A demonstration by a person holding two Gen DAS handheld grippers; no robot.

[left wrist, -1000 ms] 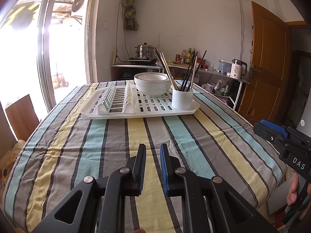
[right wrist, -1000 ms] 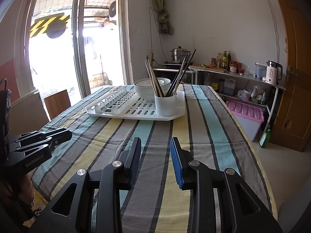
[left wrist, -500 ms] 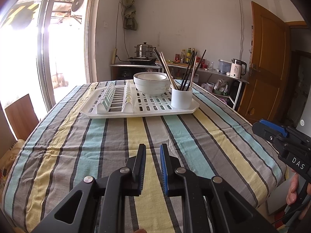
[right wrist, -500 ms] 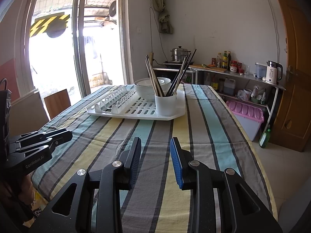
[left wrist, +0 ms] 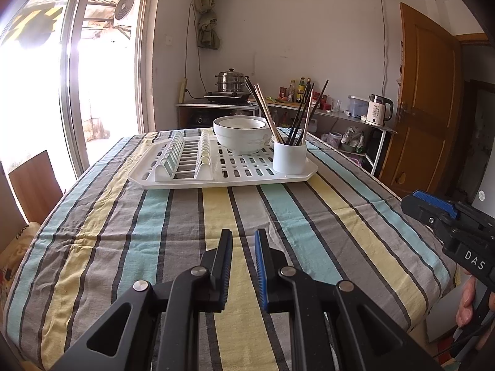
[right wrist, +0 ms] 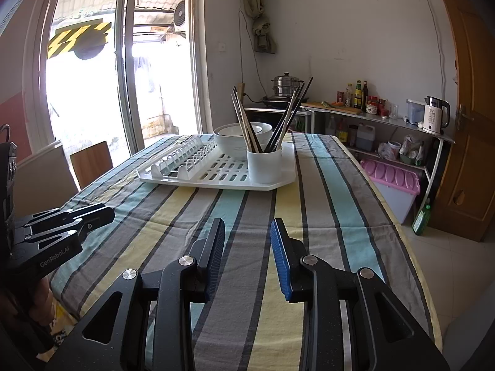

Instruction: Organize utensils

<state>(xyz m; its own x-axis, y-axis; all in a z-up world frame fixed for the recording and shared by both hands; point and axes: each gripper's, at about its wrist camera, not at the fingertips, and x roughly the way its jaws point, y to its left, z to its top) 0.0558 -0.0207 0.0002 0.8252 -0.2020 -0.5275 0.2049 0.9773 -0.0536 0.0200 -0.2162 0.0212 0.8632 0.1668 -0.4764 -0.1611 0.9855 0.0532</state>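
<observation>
A white drying rack [left wrist: 185,181] lies at the far side of the striped table. On it stand stacked white bowls [left wrist: 240,137] and a white cup [left wrist: 289,159] holding several dark and pale chopsticks [left wrist: 301,114]. My left gripper [left wrist: 243,239] hovers over the near part of the cloth, its jaws a narrow gap apart with nothing between them. My right gripper [right wrist: 248,227] is open wider and empty, also well short of the rack [right wrist: 191,182] and cup [right wrist: 264,167]. Each gripper shows at the edge of the other view: the right gripper [left wrist: 416,202], the left gripper [right wrist: 103,213].
The striped tablecloth [left wrist: 278,216] covers the table. A wooden chair back [left wrist: 34,182] stands at the left, a glass sliding door [left wrist: 102,77] behind it. A counter with a pot [right wrist: 286,85], bottles and kettle [right wrist: 434,114] lines the back wall. A pink bin [right wrist: 393,182] sits right of the table.
</observation>
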